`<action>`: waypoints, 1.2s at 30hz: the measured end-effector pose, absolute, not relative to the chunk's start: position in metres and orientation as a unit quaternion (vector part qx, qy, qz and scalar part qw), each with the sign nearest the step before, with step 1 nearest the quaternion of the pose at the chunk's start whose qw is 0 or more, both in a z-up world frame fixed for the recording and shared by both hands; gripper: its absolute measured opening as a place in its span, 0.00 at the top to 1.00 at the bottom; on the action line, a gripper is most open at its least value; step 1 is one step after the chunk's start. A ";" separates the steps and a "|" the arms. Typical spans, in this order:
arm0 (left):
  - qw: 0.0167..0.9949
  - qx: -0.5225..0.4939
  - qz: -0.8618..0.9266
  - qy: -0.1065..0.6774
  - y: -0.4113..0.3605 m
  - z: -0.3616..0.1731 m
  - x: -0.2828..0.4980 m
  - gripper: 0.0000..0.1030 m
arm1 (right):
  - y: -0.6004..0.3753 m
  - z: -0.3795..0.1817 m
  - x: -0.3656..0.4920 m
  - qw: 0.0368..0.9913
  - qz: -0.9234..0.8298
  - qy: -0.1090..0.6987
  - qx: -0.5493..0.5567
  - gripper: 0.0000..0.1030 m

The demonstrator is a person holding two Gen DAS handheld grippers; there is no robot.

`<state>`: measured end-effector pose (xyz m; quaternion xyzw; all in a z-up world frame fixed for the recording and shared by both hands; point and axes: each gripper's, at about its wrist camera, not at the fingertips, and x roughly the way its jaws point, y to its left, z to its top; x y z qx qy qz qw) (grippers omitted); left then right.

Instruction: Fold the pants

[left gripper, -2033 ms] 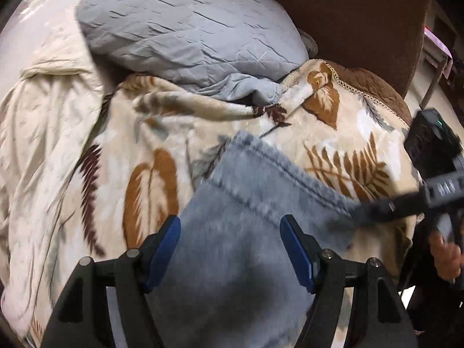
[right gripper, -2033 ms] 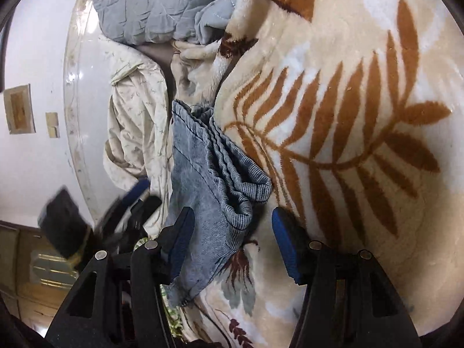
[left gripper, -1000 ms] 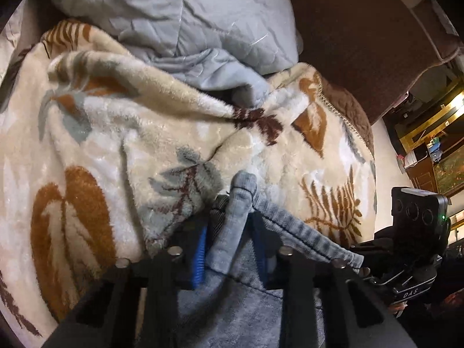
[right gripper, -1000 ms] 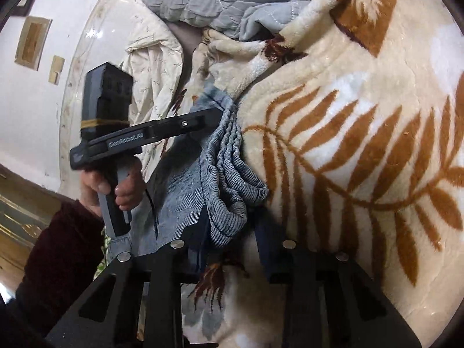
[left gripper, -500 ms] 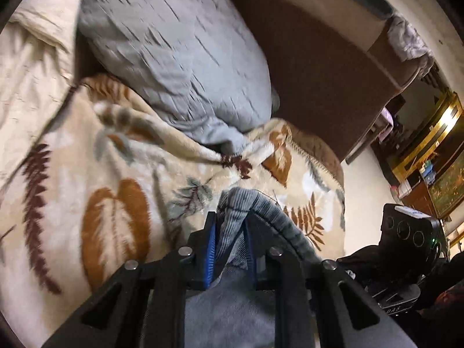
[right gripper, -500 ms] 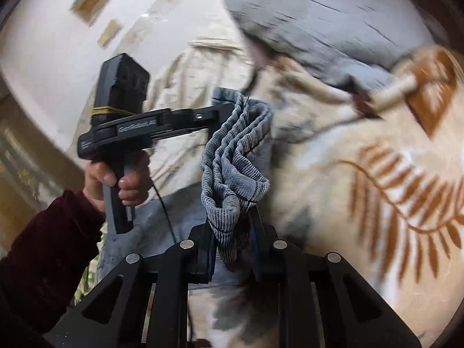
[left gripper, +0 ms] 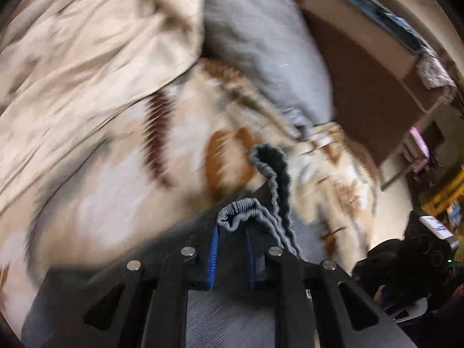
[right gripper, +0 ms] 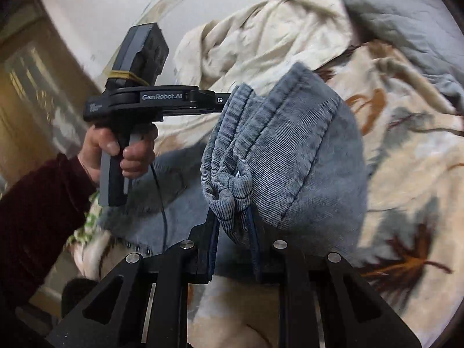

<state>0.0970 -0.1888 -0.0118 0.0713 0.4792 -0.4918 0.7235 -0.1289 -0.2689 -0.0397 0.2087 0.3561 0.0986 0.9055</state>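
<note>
The pants (right gripper: 293,156) are grey-blue denim-look with a ribbed elastic waistband. My right gripper (right gripper: 233,226) is shut on one bunched end of the waistband and holds it lifted above the bed. My left gripper (left gripper: 232,232) is shut on the other end of the waistband (left gripper: 246,211), which loops up and away in front of it. In the right wrist view the left gripper (right gripper: 220,100) reaches in from the left, held by a hand in a dark red sleeve, pinching the waistband's far end. The rest of the pants hangs down between and below the grippers.
A cream blanket with brown leaf print (right gripper: 406,174) covers the bed (left gripper: 87,188). A grey quilted pillow (left gripper: 261,43) and a cream crumpled sheet (left gripper: 87,43) lie behind it. A brown headboard (left gripper: 362,72) stands at the right. A white wall (right gripper: 116,5) is beyond.
Both grippers closed on the waistband ends on the blanket, then lifted the pants up off the bed. The view now swings fast, with motion blur.
</note>
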 end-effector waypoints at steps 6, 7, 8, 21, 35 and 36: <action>0.760 0.052 -0.406 0.505 -0.129 -0.035 0.111 0.80 | -0.220 -0.063 -0.115 0.878 0.170 0.419 0.158 0.82; 0.766 0.042 -0.398 0.504 -0.123 -0.033 0.112 0.80 | -0.213 -0.067 -0.114 0.871 0.174 0.436 0.146 0.82; 0.772 0.035 -0.390 0.501 -0.118 -0.030 0.112 0.80 | -0.211 -0.068 -0.113 0.864 0.183 0.447 0.144 0.82; 0.740 0.008 -0.352 0.574 -0.199 -0.039 0.076 0.65 | -0.360 -0.035 -0.148 0.857 0.036 0.318 0.405 0.65; 0.743 -0.016 -0.282 0.606 -0.203 -0.067 0.064 0.92 | -0.372 -0.038 -0.142 0.851 -0.014 0.326 0.412 0.65; 0.745 -0.025 -0.282 0.604 -0.200 -0.065 0.064 0.92 | -0.372 -0.040 -0.140 0.850 -0.018 0.328 0.411 0.65</action>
